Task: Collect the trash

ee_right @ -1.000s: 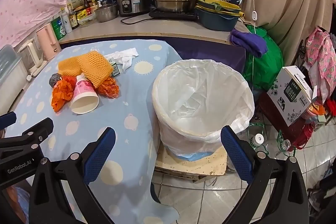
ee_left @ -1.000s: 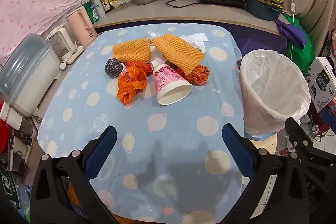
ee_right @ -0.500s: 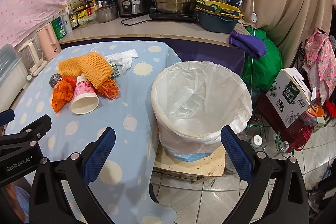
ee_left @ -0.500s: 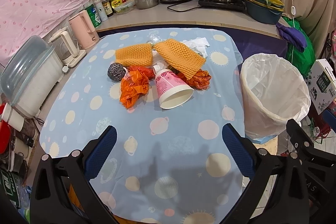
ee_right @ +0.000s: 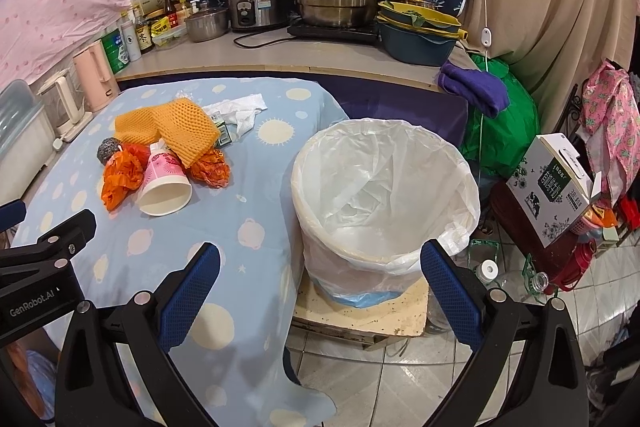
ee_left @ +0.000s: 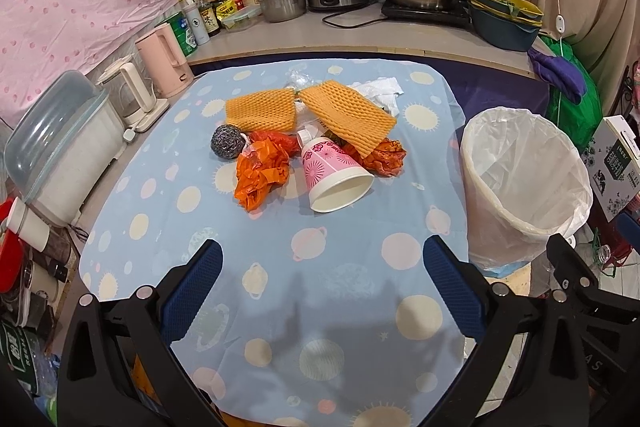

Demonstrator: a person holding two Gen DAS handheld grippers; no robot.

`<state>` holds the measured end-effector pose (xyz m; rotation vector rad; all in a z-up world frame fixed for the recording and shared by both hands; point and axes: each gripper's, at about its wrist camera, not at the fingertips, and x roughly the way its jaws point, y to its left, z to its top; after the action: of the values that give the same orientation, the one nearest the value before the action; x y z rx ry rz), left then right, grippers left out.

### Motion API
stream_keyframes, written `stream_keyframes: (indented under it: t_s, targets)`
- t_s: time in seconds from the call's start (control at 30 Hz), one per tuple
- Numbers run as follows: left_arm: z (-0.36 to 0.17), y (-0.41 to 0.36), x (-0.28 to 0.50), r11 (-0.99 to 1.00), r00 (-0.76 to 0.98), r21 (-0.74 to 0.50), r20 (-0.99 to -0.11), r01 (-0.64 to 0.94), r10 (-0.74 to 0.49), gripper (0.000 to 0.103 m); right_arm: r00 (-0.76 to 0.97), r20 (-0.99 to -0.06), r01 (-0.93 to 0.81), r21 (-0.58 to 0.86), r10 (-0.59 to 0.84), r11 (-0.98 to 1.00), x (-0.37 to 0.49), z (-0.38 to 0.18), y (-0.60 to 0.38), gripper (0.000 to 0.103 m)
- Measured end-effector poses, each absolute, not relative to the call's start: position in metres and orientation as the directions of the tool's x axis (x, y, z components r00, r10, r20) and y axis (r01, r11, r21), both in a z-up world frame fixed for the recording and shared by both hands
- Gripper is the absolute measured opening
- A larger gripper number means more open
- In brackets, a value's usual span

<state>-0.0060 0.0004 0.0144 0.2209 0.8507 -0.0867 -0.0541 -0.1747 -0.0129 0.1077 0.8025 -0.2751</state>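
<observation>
**Trash heap on table, lined bin alongside, both grippers empty**

Item 1. The left gripper (ee_left: pixel 322 263) is held above the near part of the table (ee_left: pixel 352 291), which is covered by a light blue cloth printed with pale discs. Its jaws are spread wide apart and nothing is held between them.

Item 2. The right gripper (ee_right: pixel 320 267) is held over the table's right edge, in front of the bin. Its jaws are likewise spread wide apart and empty.

Item 3. The trash is gathered in one heap at the middle of the table, well apart from both grippers. Listed within it: a pink paper cup (ee_left: pixel 334 173) lying on its side with its mouth toward the cameras; an orange crumpled bag (ee_left: pixel 262 173) touching the cup's left side; a second orange wrapper (ee_left: pixel 386 157) just right of the cup; a steel scourer (ee_left: pixel 228 142) at the heap's left; two orange foam nets (ee_left: pixel 348 115), one lapping over the cup's base; white crumpled plastic (ee_left: pixel 378 89) behind them.

Item 4. A trash bin (ee_right: pixel 384 187), lined with a white bag, is set on a low stand (ee_right: pixel 360 319) just beside the table's right edge. No trash can be seen inside it.
</observation>
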Motion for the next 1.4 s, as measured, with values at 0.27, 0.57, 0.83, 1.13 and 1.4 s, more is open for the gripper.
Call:
stream_keyframes:
  t_s: [0.27,0.57,0.83,1.13,1.4]
  targets:
    - [0.014,-0.001,-0.006,0.974,0.658,0.159,-0.753,0.163,0.013,0.096,0.659,-0.723,0.290,-0.010,-0.208,0.957,-0.057,-0.010,-0.176,0.096]
    - [0.014,-0.007,-0.009,0.971,0.653,0.164,-0.757,0.176,0.009,0.096,0.648,-0.732,0.297,-0.009,-0.209,0.955,-0.060,-0.011,-0.181,0.096]
    - [0.013,-0.010,-0.010,0.969,0.650,0.163,-0.760,0.184,0.004,0.096,0.645,-0.734,0.304,-0.009,-0.213,0.952,-0.064,-0.010,-0.184,0.096]
    - [0.013,-0.011,-0.011,0.969,0.651,0.164,-0.759,0.185,0.004,0.096,0.644,-0.734,0.312,-0.007,-0.217,0.950,-0.066,-0.011,-0.188,0.096]
    - [0.013,-0.012,-0.011,0.969,0.651,0.164,-0.759,0.186,0.004,0.096,0.645,-0.733,0.312,-0.007,-0.217,0.950,-0.067,-0.011,-0.188,0.096]
